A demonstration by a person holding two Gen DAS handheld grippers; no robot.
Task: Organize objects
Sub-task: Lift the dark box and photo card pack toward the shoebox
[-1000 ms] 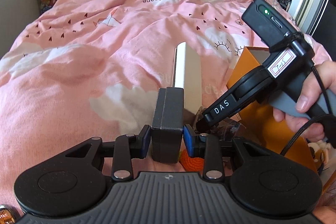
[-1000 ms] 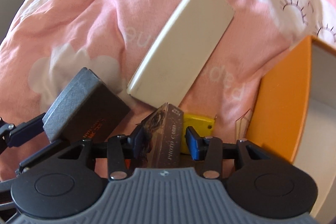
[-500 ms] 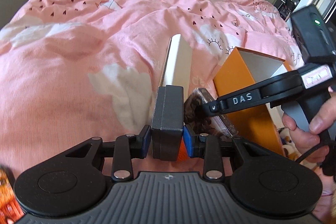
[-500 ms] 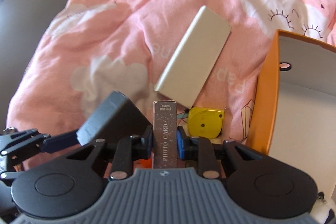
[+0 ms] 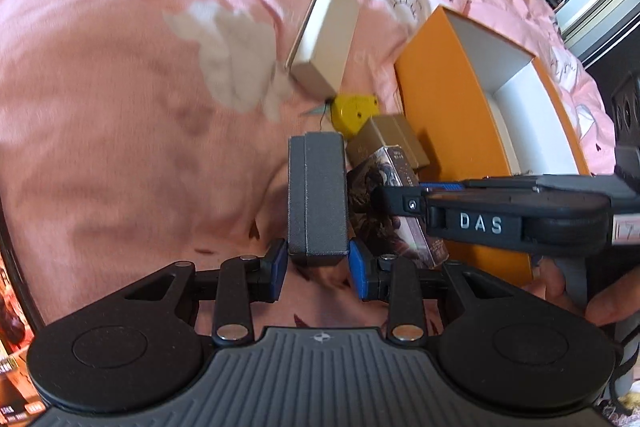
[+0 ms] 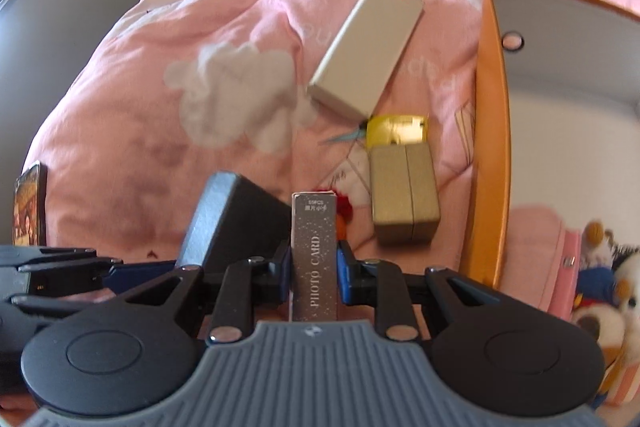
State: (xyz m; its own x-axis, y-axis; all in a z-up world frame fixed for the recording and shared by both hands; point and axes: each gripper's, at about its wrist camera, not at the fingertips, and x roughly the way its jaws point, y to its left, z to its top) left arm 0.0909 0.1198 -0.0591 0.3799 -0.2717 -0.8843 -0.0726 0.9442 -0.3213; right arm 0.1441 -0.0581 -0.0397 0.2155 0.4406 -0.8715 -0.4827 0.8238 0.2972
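My left gripper [image 5: 318,263] is shut on a dark grey box [image 5: 318,195], held upright above the pink bedspread. My right gripper [image 6: 313,265] is shut on a slim photo card box [image 6: 314,255], lifted off the bed; from the left wrist view that box [image 5: 394,203] shows a dark picture on its side, with the right gripper [image 5: 400,193] across it. The dark grey box [image 6: 228,223] sits just left of the photo card box. An open orange box [image 5: 448,123] with a white inside [image 6: 560,131] lies to the right.
On the bedspread [image 5: 120,107] lie a cream flat box [image 5: 324,39], a yellow tape measure [image 5: 352,109] and a gold box [image 6: 404,195]. Plush toys [image 6: 604,267] sit at the bed's right edge. A hand [image 5: 612,303] holds the right gripper. A door stands at the far right.
The right gripper closed on the photo card box and lifted it, uncovering the tape measure and gold box. The left gripper tilted further down, still holding the dark grey box.
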